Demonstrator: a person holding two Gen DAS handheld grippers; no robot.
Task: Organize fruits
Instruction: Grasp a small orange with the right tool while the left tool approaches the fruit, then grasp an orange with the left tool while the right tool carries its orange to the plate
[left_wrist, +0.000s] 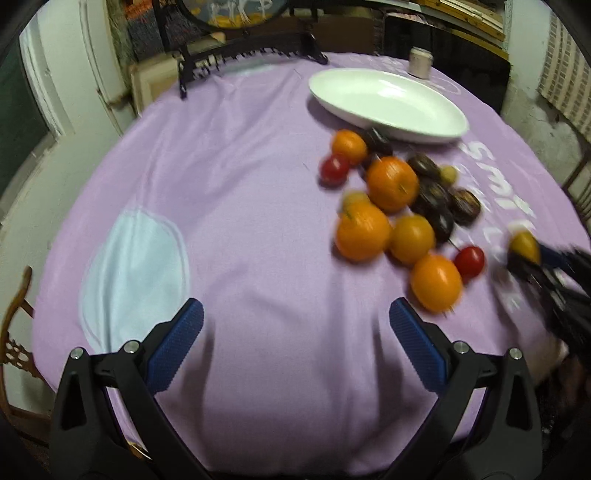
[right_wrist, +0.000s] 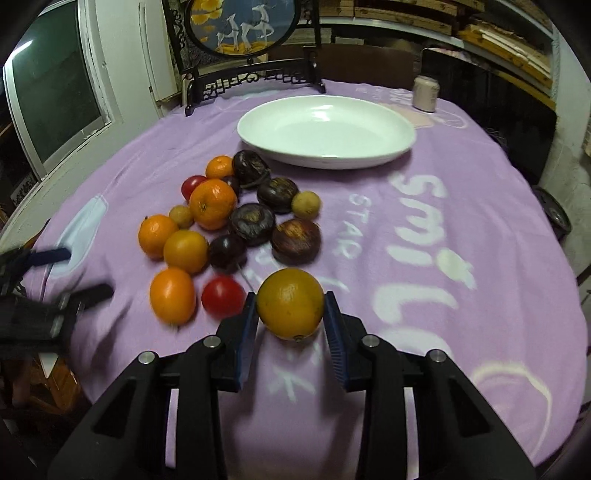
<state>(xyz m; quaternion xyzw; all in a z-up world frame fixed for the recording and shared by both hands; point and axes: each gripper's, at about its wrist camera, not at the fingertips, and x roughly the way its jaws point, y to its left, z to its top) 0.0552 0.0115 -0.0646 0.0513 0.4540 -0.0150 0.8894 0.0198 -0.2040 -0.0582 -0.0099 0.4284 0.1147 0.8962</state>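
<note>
The right claw (right_wrist: 290, 314) grips a round yellow-orange citrus fruit (right_wrist: 290, 302) between its blue pads, just nearer than the pile of oranges, red tomatoes and dark purple fruits (right_wrist: 229, 225). Beyond the pile sits the oval white plate (right_wrist: 400, 127), holding nothing. The left claw (left_wrist: 295, 332) gapes over lilac worktop cloth (left_wrist: 240, 184), left of the pile.

Black plastic gripper frames, ribbed blue fingers (left_wrist: 177, 343), silver round screws (right_wrist: 369, 340)

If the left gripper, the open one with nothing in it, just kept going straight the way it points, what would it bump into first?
Probably nothing but the purple tablecloth. The left gripper points across bare cloth; the fruit pile and white plate lie off to its right. Depth is hard to judge here.
</note>
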